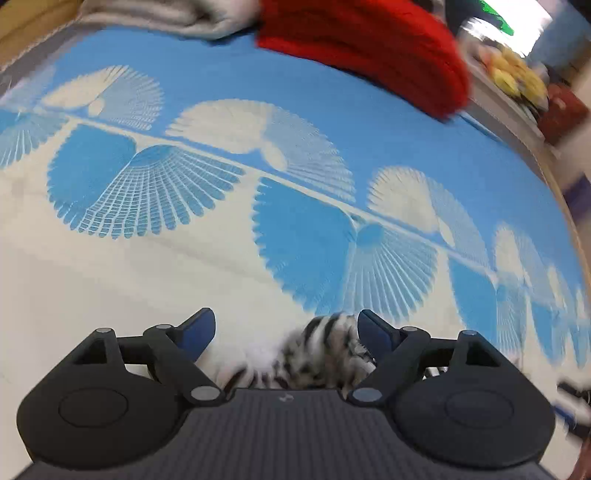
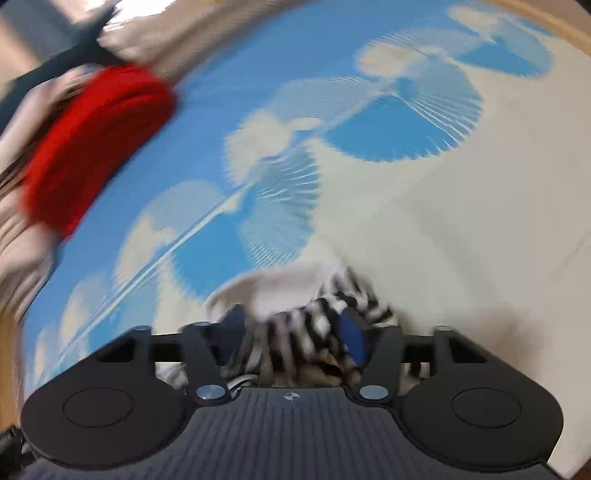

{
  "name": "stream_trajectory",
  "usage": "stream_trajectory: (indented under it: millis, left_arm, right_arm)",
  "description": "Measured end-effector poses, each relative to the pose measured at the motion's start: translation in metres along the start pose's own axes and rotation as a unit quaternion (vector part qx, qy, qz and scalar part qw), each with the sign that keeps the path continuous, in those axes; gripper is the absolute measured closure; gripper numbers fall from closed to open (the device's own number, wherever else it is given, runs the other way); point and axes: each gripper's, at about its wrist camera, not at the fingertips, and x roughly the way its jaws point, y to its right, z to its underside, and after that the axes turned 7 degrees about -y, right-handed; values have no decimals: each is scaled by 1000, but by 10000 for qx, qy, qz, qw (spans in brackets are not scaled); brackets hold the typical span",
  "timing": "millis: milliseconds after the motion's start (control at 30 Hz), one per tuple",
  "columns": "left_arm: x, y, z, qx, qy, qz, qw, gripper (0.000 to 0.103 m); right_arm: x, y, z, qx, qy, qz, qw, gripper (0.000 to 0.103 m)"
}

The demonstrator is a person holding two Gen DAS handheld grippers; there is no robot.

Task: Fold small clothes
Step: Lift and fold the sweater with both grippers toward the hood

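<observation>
1. We see both tongs released: left gripper (image 1: 286, 325) and right gripper (image 2: 293, 328) stand with jaws apart, nothing pinched.
2. The fuzzy black-and-white striped small garment (image 2: 314, 325) lies below them on the blue-and-white fan-patterned bedspread (image 1: 332, 140).
3. We judge one fold just laid down; next calls for regrasping an edge.

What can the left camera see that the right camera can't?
Only the left wrist view shows the grey folded cloth beside the red one, and blurry yellow things on a shelf past the bed. Only the right wrist view shows a dark blurred shape beyond the red cloth. Both show the red cloth, the blue and white bedspread and the striped cloth between open fingers.
</observation>
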Motion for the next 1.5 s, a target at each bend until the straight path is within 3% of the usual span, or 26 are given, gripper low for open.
stream_trajectory:
  millis: [100, 167, 233, 267, 367, 467, 533, 567, 600, 633, 667, 700, 733, 800, 867, 900, 967, 1033, 1067, 1100, 1167, 1233, 1333, 1400, 1500]
  left_arm:
    - [-10, -16, 9, 108, 336, 537, 9979, 9]
    - [-14, -20, 30, 380, 590, 638, 9955, 7]
    - [-16, -24, 56, 744, 785, 830, 9907, 7]
    - [-15, -26, 67, 948, 899, 966, 9867, 7]
    - [-8, -17, 92, 1710, 1130, 1303, 9700, 7]
    - [22, 2, 100, 2534, 1184, 1040, 9544, 7]
    - [41, 9, 94, 2600, 1108, 1009, 9539, 9]
    - [48, 10, 91, 2456, 1123, 1112, 9564, 15]
    - [53, 9, 84, 2275, 1069, 1322, 9588, 57]
    - [55, 8, 75, 2083, 849, 1580, 9615, 90]
    - [50, 7, 68, 1890, 776, 1794, 9623, 90]
    - [41, 8, 64, 1879, 973, 1924, 9582, 90]
    - [33, 10, 61, 2000, 1207, 1833, 9549, 90]
    - [36, 5, 50, 1773, 1308, 1486, 9641, 90]
    - [60, -7, 41, 1307, 1029, 1449, 9754, 88]
    - [72, -9, 40, 1193, 837, 1385, 9796, 81]
    - [93, -9, 45, 1044, 737, 1068, 9860, 52]
    - [89, -13, 49, 915, 870, 949, 9874, 21]
    - [84, -14, 48, 879, 830, 999, 9876, 17]
    - [75, -16, 46, 799, 842, 1099, 9871, 17]
    - [47, -22, 44, 611, 1016, 1380, 9833, 17]
    - [13, -32, 51, 448, 1186, 1462, 9811, 15]
    - [-35, -43, 78, 561, 1216, 1004, 9859, 9]
    - [-55, -46, 106, 764, 1144, 617, 9886, 7]
    - [-64, -56, 157, 963, 896, 502, 9900, 7]
  right_arm:
    - [-12, 13, 16, -435, 404, -723, 9956, 34]
    - [-16, 19, 29, -1004, 813, -872, 9878, 31]
    - [-15, 21, 39, -1832, 1059, -727, 9746, 30]
    - [-11, 17, 38, -2267, 1146, -508, 9659, 30]
    - [-3, 3, 49, -3852, 1255, -163, 9141, 27]
    - [26, -5, 57, -4526, 1211, 188, 8833, 25]
    - [46, -11, 62, -4755, 1066, 389, 8724, 29]
    - [51, -14, 63, -4813, 993, 400, 8700, 60]
    - [56, -18, 59, -4836, 821, 291, 8710, 95]
    - [52, -21, 57, -4724, 760, 177, 8779, 95]
    - [41, -24, 50, -4551, 804, -45, 8868, 95]
    - [26, -27, 39, -4342, 877, -400, 8956, 95]
    - [16, -30, 30, -4151, 955, -673, 9022, 95]
    - [16, -31, 2, -3527, 1074, -889, 9253, 95]
    - [51, -31, -15, -3203, 858, -492, 9422, 95]
    - [71, -31, -16, -3174, 666, -312, 9454, 95]
    - [116, -30, -5, -3181, 244, 174, 9476, 91]
    - [124, -39, 10, -3570, 490, 434, 9318, 84]
    - [120, -45, 12, -3729, 505, 557, 9248, 79]
    - [112, -48, 11, -3713, 564, 604, 9248, 66]
    - [85, -42, 7, -3395, 881, 460, 9353, 42]
    - [44, -30, 11, -3150, 1156, 224, 9418, 40]
    - [-16, -14, 35, -2820, 1479, 100, 9479, 31]
    - [-46, 4, 65, -2670, 1524, -39, 9516, 27]
    - [-59, 33, 103, -2327, 1388, 23, 9626, 27]
